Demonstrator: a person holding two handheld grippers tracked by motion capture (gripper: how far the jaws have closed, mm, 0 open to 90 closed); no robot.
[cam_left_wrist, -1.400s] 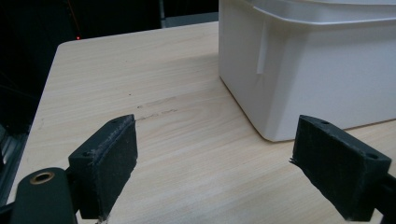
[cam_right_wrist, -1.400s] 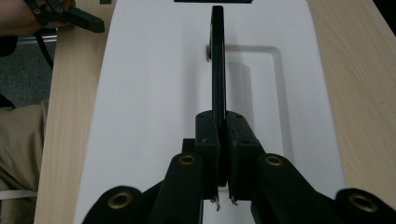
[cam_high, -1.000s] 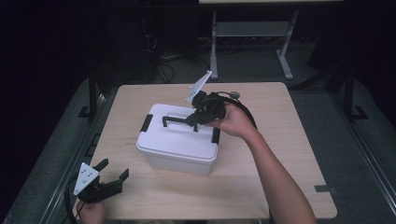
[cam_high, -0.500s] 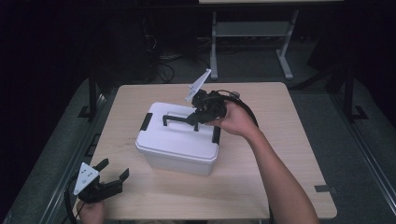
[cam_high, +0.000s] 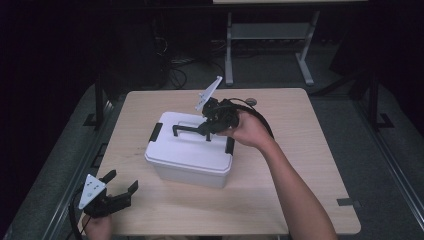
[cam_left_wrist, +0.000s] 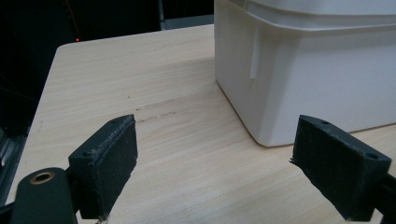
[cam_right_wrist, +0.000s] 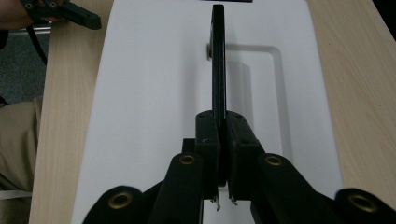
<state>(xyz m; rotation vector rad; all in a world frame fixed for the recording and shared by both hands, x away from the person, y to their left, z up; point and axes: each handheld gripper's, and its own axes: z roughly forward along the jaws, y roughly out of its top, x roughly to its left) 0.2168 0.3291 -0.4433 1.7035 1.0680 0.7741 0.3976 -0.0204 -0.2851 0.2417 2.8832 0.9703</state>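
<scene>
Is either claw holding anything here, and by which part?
The right claw is shut on the black handle of the white box, gripping one end. The left claw is open, holding nothing.

Smooth white plastic box (cam_high: 192, 155), black handle (cam_right_wrist: 218, 60), matt wood-grain table (cam_high: 310, 150).

light wooden table (cam_high: 310, 165), metal stand (cam_high: 270, 35)

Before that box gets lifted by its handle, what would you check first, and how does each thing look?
1. Right gripper shut on handle: ok.
2. Grip centred on the handle: not ok, it sits near one end.
3. Handle raised upright off the lid: ok.
4. Side latches closed: cannot tell.
5. Left gripper open and apart from the box: ok.
6. Table around the box free: ok.
</scene>
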